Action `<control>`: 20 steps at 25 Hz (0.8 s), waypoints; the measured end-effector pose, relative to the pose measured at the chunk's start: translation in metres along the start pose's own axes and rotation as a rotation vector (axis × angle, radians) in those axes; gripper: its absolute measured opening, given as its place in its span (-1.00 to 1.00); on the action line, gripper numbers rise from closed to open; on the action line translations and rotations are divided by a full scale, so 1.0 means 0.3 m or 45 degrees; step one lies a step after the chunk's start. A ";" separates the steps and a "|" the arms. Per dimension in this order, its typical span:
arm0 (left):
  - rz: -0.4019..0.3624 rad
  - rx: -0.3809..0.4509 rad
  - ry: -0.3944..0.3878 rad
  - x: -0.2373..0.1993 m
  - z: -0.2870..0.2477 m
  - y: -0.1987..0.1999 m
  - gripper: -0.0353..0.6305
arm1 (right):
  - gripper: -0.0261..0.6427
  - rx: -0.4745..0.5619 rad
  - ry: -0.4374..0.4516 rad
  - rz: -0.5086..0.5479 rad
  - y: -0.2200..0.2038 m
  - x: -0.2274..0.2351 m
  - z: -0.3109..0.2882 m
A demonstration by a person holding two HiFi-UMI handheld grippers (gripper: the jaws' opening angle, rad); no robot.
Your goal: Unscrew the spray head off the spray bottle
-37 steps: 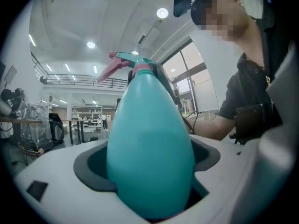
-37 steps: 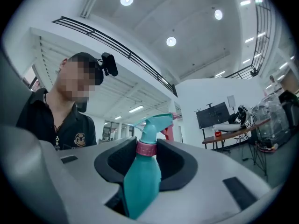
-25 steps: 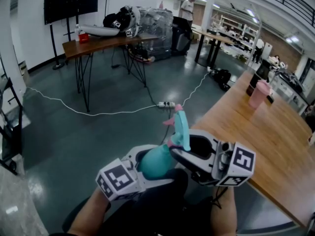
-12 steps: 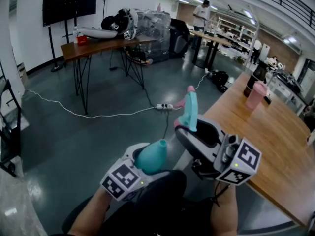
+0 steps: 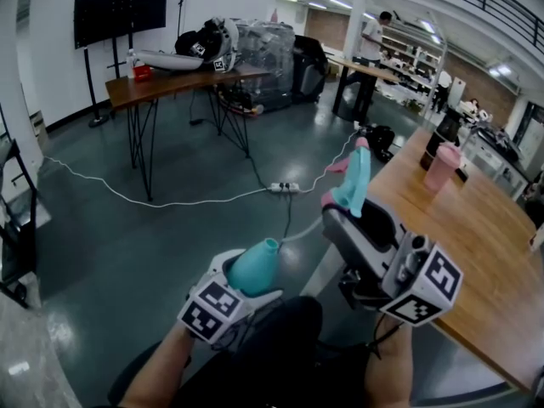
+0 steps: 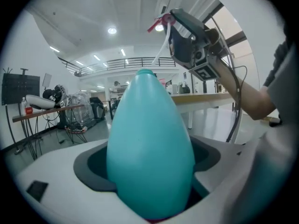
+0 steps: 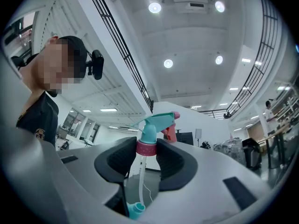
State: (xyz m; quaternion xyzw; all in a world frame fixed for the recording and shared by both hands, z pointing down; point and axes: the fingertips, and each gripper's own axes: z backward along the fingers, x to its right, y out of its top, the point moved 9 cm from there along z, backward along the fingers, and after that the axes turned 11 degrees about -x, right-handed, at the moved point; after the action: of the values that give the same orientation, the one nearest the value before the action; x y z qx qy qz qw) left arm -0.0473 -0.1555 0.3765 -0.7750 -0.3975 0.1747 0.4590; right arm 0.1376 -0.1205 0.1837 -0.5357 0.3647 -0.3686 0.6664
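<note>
While the jaws of the left gripper [image 5: 240, 284] are clamping the teal spray bottle [image 5: 253, 268] nearest the person, neck tilting up and away, the jaws of the right gripper [image 5: 344, 216] are pinching the spray head [image 5: 354, 177] by its pink collar, farther right, its dip tube [image 5: 303, 235] hanging back toward that neck.

The hall is bright and evenly lit from above. Round ceiling lights [image 7: 156, 7] burn as white spots with small halos in the right gripper view. In the head view the glossy floor [image 5: 102, 236] carries pale smears of reflected light, and shadows are faint. Both gripper views are fisheye, with black rounded corners and railings and beams bowing toward the edges. The spray bottle [image 6: 149, 148] sits so close to the left gripper's lens that its outline looks slightly soft; the upper right behind it seems washed out. The spray head [image 7: 150, 127] is fairly sharp, while the near gripper body blurs.
</note>
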 end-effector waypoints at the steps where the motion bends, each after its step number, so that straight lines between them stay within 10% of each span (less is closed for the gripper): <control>1: 0.014 -0.001 0.012 -0.007 0.001 -0.002 0.47 | -0.50 0.007 -0.018 0.009 0.001 0.000 0.003; 20: 0.054 0.105 0.128 -0.041 0.067 0.071 0.47 | -0.50 -0.193 -0.444 0.047 -0.212 0.024 -0.034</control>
State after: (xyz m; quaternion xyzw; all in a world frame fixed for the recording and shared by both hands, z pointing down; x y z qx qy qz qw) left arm -0.0581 -0.1591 0.3469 -0.7714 -0.3500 0.1616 0.5063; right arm 0.1255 -0.1411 0.2439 -0.6334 0.2800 -0.2293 0.6840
